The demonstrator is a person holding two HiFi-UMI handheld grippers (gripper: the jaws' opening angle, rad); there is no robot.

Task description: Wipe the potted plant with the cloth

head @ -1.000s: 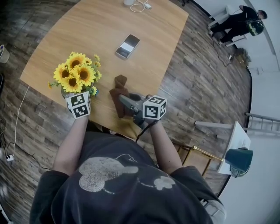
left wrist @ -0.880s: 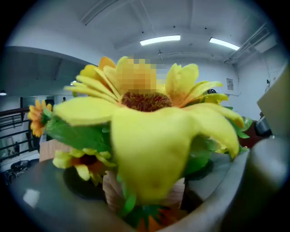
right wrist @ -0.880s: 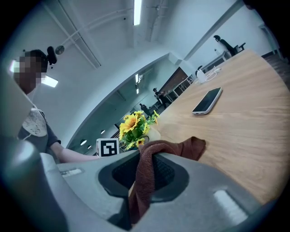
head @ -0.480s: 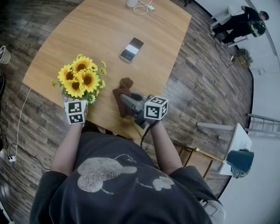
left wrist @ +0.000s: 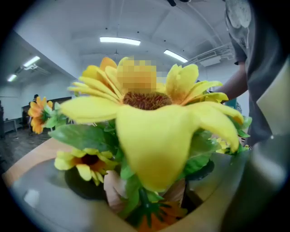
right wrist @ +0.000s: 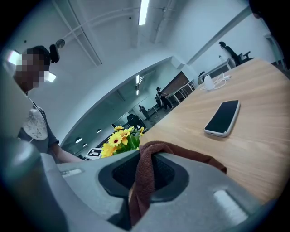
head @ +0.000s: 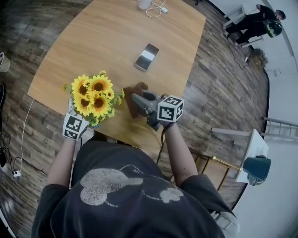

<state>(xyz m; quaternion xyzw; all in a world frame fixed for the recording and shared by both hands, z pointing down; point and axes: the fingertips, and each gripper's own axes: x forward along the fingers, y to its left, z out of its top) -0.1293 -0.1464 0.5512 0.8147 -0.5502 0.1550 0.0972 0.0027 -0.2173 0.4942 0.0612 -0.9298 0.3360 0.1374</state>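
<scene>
Left gripper [head: 85, 121]: its fingers [left wrist: 41, 204] have just been closing and now clamp the base of the potted plant [head: 95, 95], with sunflowers filling the space between them. Right gripper [head: 138, 99]: fingers [right wrist: 217, 199] pinched tight on a fold of the brown cloth [right wrist: 144, 181], the rest trailing off the tips. The plant is by the bench's [head: 107, 37] near edge, toward the left corner, and the cloth is just beside it, mid near edge. A phone [head: 147, 56] lies well apart at the bench's centre, a white cable [head: 156, 7] at the far edge.
</scene>
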